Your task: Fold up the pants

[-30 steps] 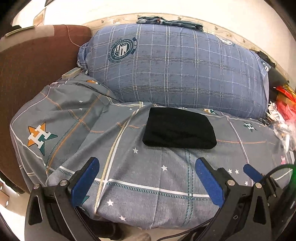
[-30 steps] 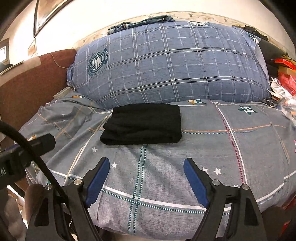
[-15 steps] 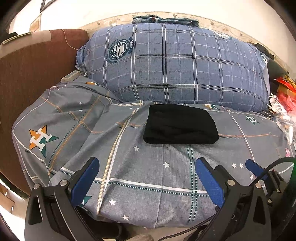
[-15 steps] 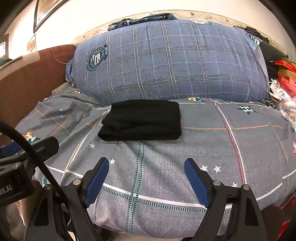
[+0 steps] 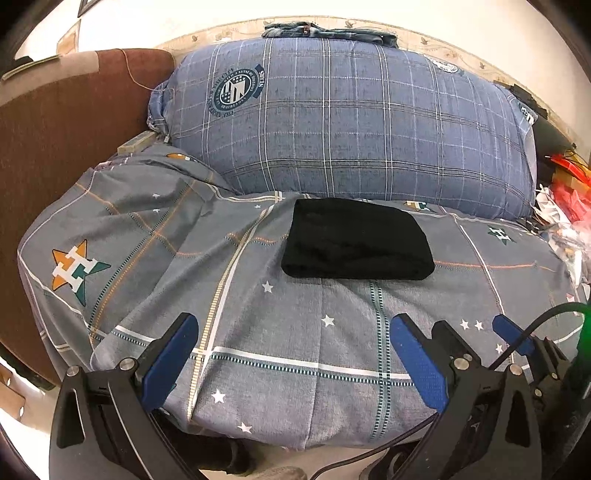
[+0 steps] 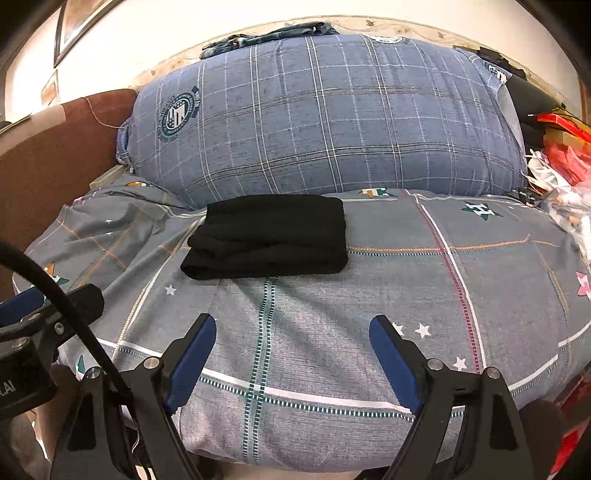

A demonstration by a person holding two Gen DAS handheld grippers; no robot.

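Note:
The black pants (image 5: 356, 240) lie folded into a compact rectangle on the grey star-patterned bedspread (image 5: 295, 332), just in front of the big blue plaid pillow. They also show in the right wrist view (image 6: 269, 238). My left gripper (image 5: 293, 332) is open and empty, held back from the pants above the bed's near edge. My right gripper (image 6: 291, 332) is open and empty too, also well short of the pants. The right gripper's blue fingertip (image 5: 511, 332) shows at the lower right of the left wrist view.
A large blue plaid pillow (image 5: 351, 125) fills the back of the bed, with folded denim (image 5: 328, 31) on top. A brown headboard (image 5: 55, 147) stands at the left. Red and white clutter (image 6: 561, 158) lies at the right. The left gripper's body (image 6: 37, 325) shows at the left.
Both grippers have drawn back and risen a little, so the bed and pants sit slightly lower and farther in view. The pants have not moved. Both jaws stay open.

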